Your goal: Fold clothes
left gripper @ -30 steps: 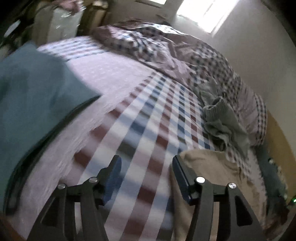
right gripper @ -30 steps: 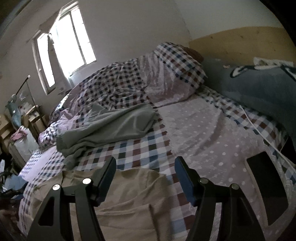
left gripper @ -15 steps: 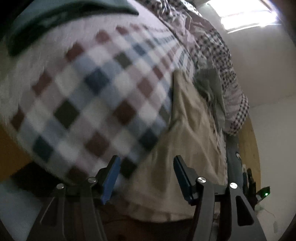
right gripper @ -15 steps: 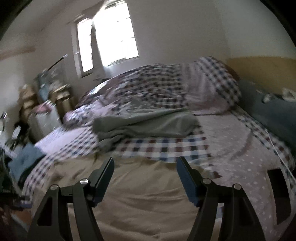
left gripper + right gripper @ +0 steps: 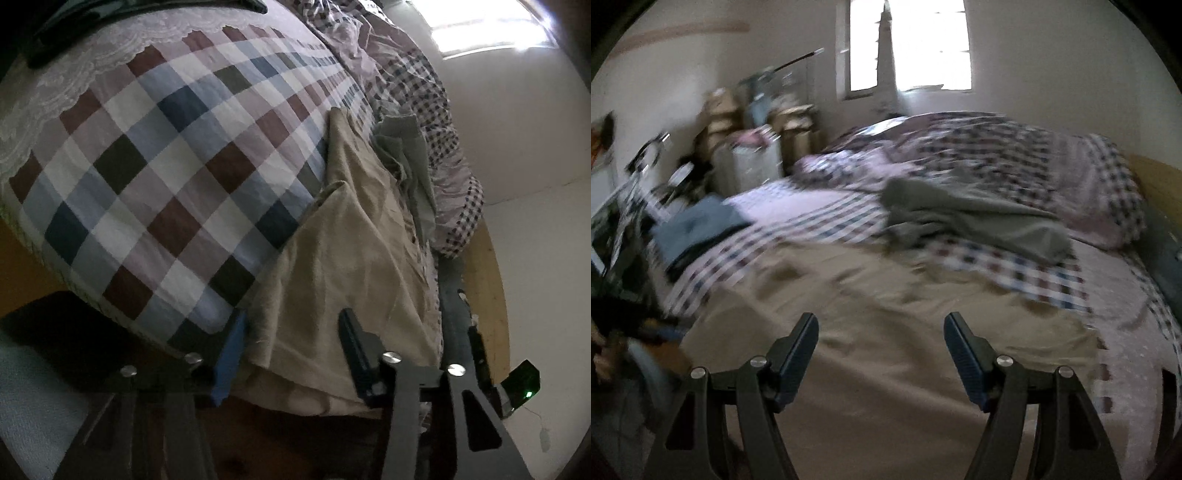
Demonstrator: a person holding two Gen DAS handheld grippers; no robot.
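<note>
As the left tongs [image 5: 291,354] close, their jaws straddle the hanging hem of the beige woven cotton garment [image 5: 351,258] at the near edge of the bed [image 5: 155,155]; cloth lies between the pads, which do not yet press on it. Right tongs [image 5: 881,350] stand apart and empty above the same beige garment [image 5: 886,314], which lies spread across the foot of the bed and droops over its edge. Beyond it sits a crumpled grey-green knit garment [image 5: 979,218], touching the beige one's far side in the left wrist view; a folded blue cloth [image 5: 698,229] rests well apart at the left. Step in hand, as judged: taking hold of the hem to begin a fold. Next move calls for both tongs to clamp on matching points of the edge before lifting it over.
</note>
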